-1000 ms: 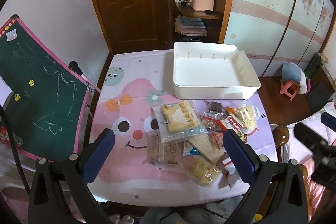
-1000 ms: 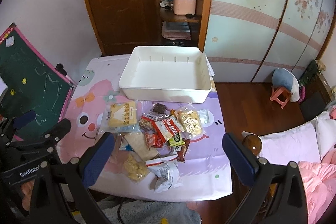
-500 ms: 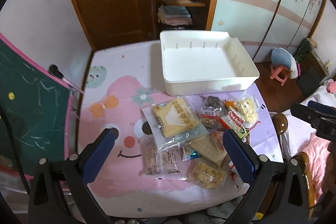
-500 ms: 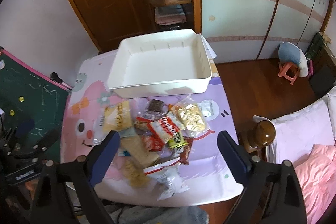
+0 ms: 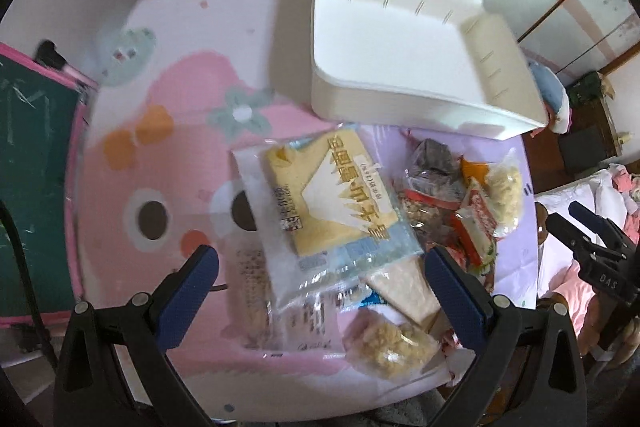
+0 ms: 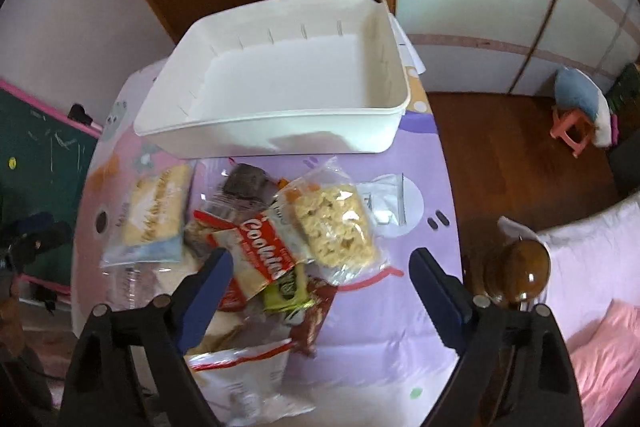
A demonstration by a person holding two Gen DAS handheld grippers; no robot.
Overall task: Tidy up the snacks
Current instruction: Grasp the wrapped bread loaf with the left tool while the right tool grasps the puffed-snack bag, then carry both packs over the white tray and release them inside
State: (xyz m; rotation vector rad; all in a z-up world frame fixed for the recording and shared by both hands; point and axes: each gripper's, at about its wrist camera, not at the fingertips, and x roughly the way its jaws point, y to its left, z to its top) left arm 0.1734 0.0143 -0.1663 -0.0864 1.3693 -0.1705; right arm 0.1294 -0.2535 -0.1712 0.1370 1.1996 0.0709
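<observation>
An empty white plastic bin (image 5: 416, 95) (image 6: 280, 131) stands at the far side of the table. Several snack packets lie in a heap in front of it. A large clear packet with a yellow label (image 5: 328, 199) (image 6: 152, 211) lies nearest my left gripper (image 5: 320, 263), which is open and empty, hovering just above it. A clear bag of pale crispy pieces (image 6: 334, 227) and a red cookie packet (image 6: 260, 251) lie under my right gripper (image 6: 320, 265), also open and empty. The right gripper shows at the edge of the left wrist view (image 5: 588, 227).
The table wears a pink and purple cartoon cloth (image 5: 160, 131). A green chalkboard (image 5: 28, 163) leans at the left. A brown bedpost knob (image 6: 520, 275) and pink bedding stand at the right. A door and shelves are behind the bin.
Both grippers have come down and forward toward the snack heap, which now looks much larger. Both stay open. No packet has moved.
</observation>
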